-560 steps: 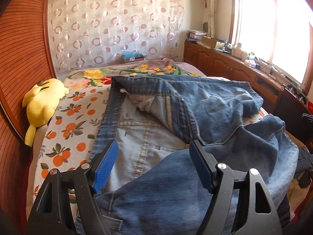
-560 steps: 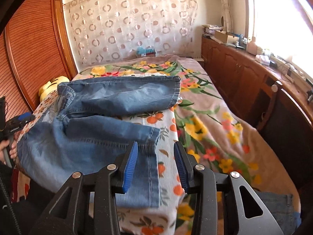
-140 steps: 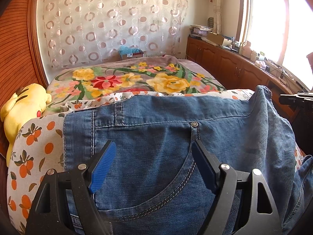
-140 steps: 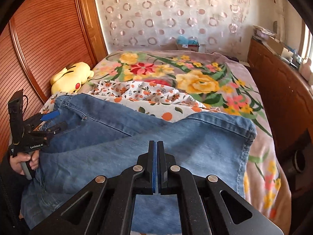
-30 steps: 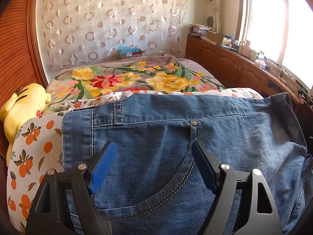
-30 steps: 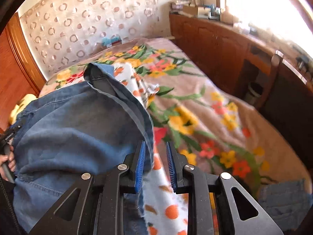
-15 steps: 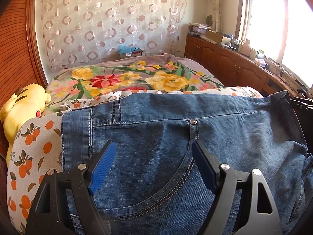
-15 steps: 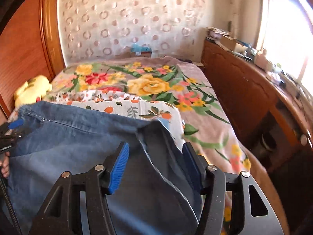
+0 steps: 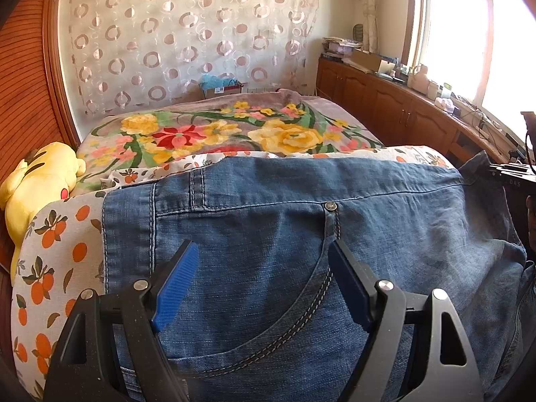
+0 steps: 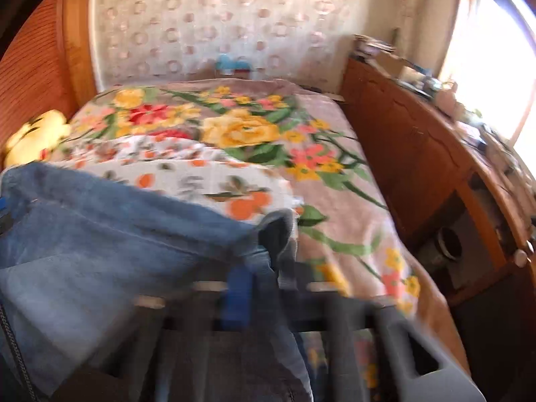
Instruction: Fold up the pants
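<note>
Blue denim pants (image 9: 301, 234) lie across the near end of the bed, waistband and belt loop to the left. My left gripper (image 9: 263, 248) hovers open over the front pocket seam, with nothing pinched. In the right wrist view the picture is blurred. My right gripper (image 10: 264, 288) is closing its jaws on the raised right-hand corner of the pants (image 10: 278, 231), with denim between the pads. That gripper (image 9: 512, 174) also shows at the right edge of the left wrist view, at the corner of the cloth.
The bed carries a flowered blanket (image 9: 234, 134) and an orange-print sheet (image 9: 50, 251). A yellow plush toy (image 9: 37, 174) lies at the left by the wooden wall. Wooden cabinets (image 10: 418, 167) run along the right side under the window.
My right gripper opened, swung across to the right-hand corner of the pants and closed on it. The corner is now lifted. My left gripper has kept still and open.
</note>
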Demonstrator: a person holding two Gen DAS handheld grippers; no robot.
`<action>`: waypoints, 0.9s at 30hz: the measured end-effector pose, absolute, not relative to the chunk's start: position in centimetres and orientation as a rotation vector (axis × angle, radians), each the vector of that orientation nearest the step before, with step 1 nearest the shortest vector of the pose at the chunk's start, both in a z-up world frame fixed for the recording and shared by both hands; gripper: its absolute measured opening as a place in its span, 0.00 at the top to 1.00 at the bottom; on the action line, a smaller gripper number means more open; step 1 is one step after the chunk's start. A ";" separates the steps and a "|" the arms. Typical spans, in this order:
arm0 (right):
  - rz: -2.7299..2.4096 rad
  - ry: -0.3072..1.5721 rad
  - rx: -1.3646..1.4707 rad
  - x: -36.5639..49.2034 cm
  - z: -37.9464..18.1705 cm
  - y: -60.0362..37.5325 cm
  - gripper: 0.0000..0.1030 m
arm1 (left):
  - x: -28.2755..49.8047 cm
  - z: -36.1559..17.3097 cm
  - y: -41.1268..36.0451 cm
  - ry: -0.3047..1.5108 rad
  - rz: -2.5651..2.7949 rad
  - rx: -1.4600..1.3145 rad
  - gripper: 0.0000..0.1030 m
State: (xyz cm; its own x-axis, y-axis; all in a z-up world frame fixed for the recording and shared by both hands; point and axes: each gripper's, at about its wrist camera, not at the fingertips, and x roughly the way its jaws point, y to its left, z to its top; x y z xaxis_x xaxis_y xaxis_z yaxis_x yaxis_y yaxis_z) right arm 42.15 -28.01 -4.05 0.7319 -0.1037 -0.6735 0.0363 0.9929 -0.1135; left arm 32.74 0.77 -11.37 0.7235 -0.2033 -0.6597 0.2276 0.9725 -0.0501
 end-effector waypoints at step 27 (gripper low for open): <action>-0.121 0.748 0.009 42.8 -8.0 -30.0 0.91 | 38.9 -8.8 9.2 0.837 -0.115 0.058 0.34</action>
State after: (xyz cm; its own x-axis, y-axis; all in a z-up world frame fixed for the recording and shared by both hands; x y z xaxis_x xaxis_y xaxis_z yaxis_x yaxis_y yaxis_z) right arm 42.83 -30.01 -8.04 0.7267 -0.1066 -0.6786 0.1130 0.9930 -0.0349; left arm 38.92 9.25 -8.79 0.6640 -0.0791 -0.7435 0.1247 0.9922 0.0058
